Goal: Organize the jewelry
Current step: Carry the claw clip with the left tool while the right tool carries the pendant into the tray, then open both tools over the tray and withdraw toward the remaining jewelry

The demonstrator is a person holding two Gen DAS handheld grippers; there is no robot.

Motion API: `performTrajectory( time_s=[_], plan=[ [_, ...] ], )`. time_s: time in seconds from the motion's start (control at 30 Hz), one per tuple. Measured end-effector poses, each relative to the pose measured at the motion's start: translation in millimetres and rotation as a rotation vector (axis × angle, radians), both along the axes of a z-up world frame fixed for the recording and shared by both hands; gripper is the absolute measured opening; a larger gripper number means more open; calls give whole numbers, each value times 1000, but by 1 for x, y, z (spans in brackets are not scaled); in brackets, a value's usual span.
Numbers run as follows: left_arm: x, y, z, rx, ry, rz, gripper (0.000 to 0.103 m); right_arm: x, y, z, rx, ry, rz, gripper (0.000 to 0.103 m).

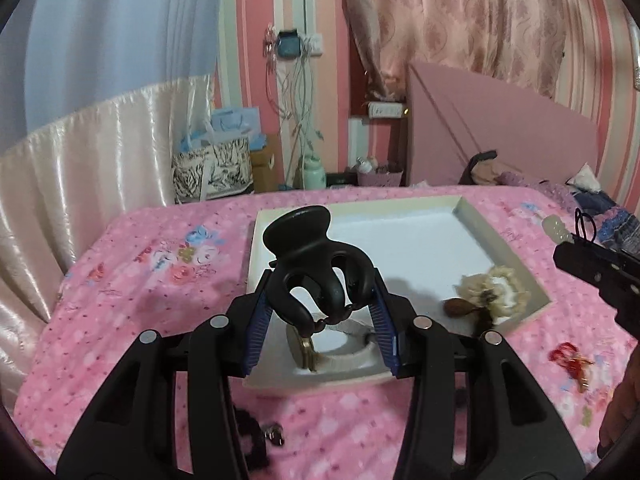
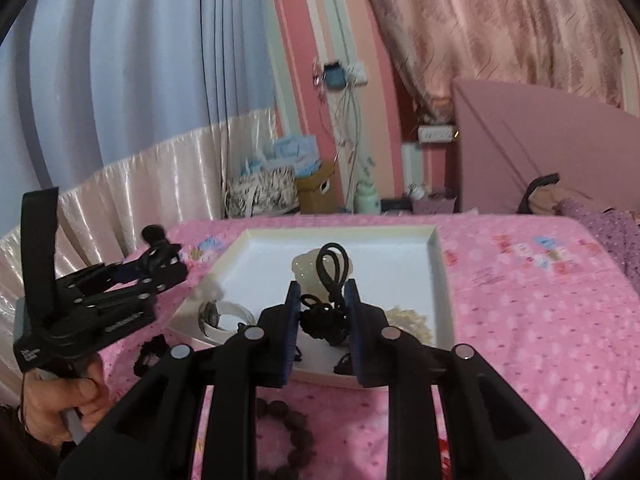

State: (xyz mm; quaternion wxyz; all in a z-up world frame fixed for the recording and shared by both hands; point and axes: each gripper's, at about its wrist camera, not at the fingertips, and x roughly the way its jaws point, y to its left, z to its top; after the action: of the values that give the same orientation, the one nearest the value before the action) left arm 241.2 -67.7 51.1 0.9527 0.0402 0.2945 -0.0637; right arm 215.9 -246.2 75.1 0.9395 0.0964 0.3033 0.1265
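Pink floral bedspread [image 1: 132, 280] covers the bed on which a shallow white rectangular cardboard tray [image 1: 464, 208] lies. Left tongs [image 1: 320, 300] are clenched on a large black plastic claw hair clip [image 1: 312, 256], the blue ribbed pads pressing its two sides, with the clip's handle end standing up above the fingers; the clip is off the bedspread and hangs over the near edge of the tray. Right tongs [image 2: 320, 312] are clenched on a black knotted cord ornament [image 2: 322, 322], its loop [image 2: 332, 268] rising between the fingers, likewise above the tray's near part. Inside the tray, seen from the left wrist camera, a cream fabric flower piece [image 1: 492, 288] with a brown teardrop-shaped part [image 1: 456, 305] lies in the right corner, and a gold-rimmed wristwatch with a white strap [image 1: 308, 352] lies at the near edge below the clip. A pale translucent carved item [image 2: 304, 268] shows behind the cord loop in the right wrist view; whether it is attached to the cord cannot be told. On the bedspread outside the tray lie a dark brown bead bracelet [image 2: 292, 436], a red tasselled trinket [image 1: 568, 356] and a black frilled item with metal pieces [image 1: 256, 440]. A hand [image 2: 60, 404] grips the left tool's handle.
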Motion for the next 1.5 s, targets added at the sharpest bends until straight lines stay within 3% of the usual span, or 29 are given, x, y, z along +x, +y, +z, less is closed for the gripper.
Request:
performTrajectory(
  time_s=[0.13, 0.37, 0.67, 0.93, 1.13, 1.2, 1.27, 1.5],
  plan=[
    [29, 14, -22, -42, 60, 17, 46, 26, 15, -26, -22, 66, 41, 22],
    [48, 19, -51, -41, 120, 40, 46, 62, 29, -64, -66, 150, 44, 22],
    [61, 22, -69, -34, 159, 62, 46, 69, 36, -89, -92, 216, 33, 22],
    [63, 15, -72, -3, 152, 58, 47, 73, 36, -91, -92, 235, 30, 23],
    [62, 13, -72, 9, 147, 66, 48, 73, 35, -92, -92, 244, 20, 28],
    [60, 12, -71, 17, 142, 66, 51, 73, 35, -92, -105, 235, 13, 41],
    [58, 14, -70, 8, 131, 62, 56, 71, 35, -90, -109, 223, 10, 46],
    [40, 22, -50, -15, 84, 61, 72, 57, 14, -75, -82, 182, -17, 49]
  ],
)
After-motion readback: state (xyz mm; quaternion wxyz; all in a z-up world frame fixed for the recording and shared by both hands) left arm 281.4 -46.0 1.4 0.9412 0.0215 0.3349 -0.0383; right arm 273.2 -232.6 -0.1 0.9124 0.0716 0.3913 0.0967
